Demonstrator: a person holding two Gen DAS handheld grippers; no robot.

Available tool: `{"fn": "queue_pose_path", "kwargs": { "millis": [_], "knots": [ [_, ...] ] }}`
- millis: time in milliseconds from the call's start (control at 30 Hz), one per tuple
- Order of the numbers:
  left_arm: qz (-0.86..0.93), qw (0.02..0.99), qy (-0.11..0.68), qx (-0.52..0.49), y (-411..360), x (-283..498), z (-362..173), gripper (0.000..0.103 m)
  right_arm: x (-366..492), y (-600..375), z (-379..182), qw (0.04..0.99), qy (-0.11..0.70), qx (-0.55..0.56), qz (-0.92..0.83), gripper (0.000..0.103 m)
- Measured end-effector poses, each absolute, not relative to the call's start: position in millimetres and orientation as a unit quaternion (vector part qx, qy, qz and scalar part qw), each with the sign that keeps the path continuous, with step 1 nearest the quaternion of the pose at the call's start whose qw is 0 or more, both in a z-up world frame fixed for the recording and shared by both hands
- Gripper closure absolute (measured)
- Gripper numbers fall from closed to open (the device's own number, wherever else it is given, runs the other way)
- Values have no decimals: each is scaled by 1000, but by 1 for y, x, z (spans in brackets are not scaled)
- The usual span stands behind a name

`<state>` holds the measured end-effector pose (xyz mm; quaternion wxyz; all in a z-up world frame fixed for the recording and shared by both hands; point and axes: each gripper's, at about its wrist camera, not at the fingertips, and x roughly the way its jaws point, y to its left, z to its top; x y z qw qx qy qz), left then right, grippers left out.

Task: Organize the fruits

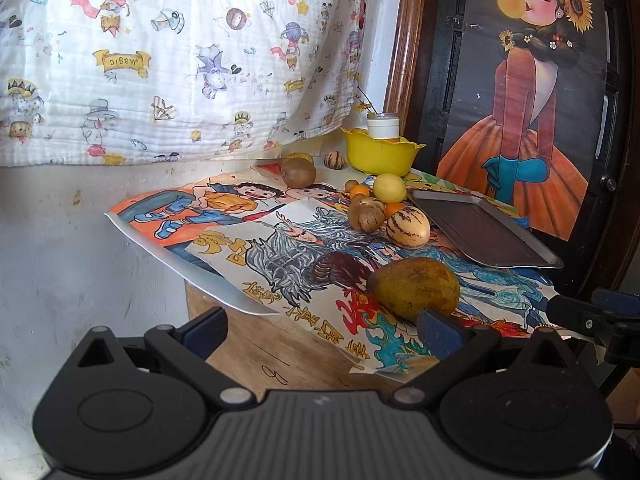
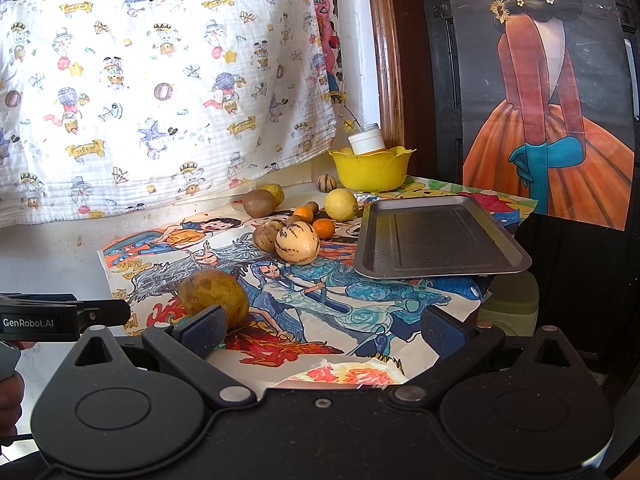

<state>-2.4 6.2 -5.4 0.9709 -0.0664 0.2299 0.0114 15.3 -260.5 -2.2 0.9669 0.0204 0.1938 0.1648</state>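
Fruits lie loose beside a bare metal tray [image 2: 440, 240].
Nearest, a brown-mottled mango [image 1: 414, 289]; left gripper [image 1: 320, 330] and right gripper [image 2: 324, 330] both gape, holding nothing.

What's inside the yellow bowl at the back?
A white-capped jar sticks up out of the yellow bowl, with something orange just below its cap. A bit of yellow fruit peeks over the rim. The bowl's wall hides the rest.
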Motion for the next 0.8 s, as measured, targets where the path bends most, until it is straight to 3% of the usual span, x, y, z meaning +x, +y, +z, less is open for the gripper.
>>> {"fn": "queue_pose_path", "kwargs": {
  "millis": [800],
  "knots": [
    [13, 970, 233, -67, 5, -3, -7, 0, 17, -262, -1, 967, 194, 21, 165, 0]
  ]
}}
